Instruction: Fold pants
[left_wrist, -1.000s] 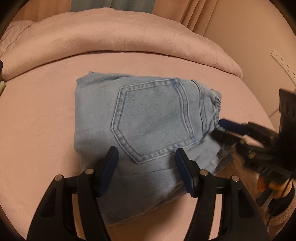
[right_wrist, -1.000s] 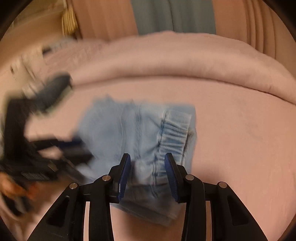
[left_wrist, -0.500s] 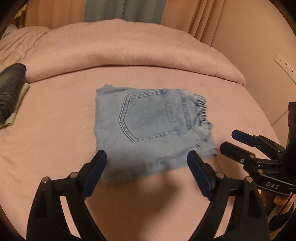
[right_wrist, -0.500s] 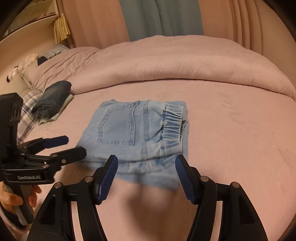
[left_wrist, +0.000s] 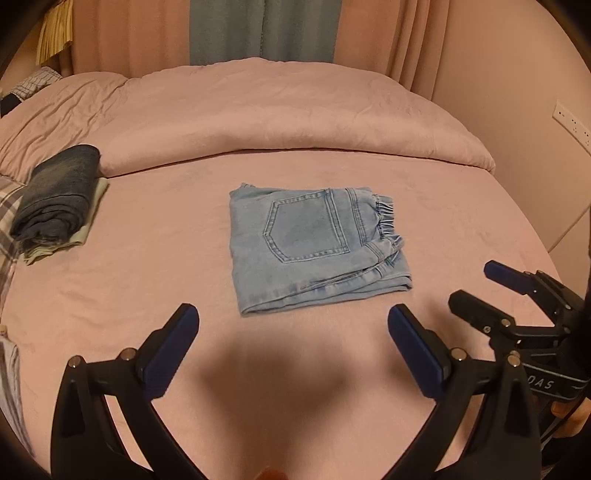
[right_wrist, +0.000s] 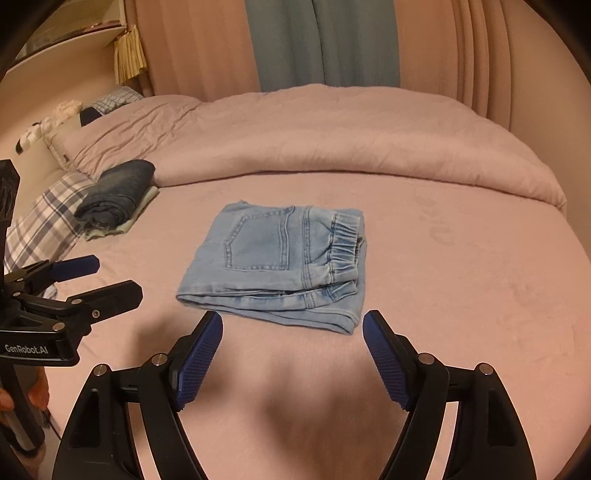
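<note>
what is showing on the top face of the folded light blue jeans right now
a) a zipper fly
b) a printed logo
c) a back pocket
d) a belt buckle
c: the folded light blue jeans lie flat on the pink bed with a stitched back pocket facing up, the elastic waistband to its right; both views show no fly, buckle or logo on top.

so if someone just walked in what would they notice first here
The light blue jeans, folded into a neat square with the back pocket up, lie alone in the middle of the pink bed. Both tools, left and right, hover open just short of them. A darker folded pair sits at the bed's left edge.
</note>
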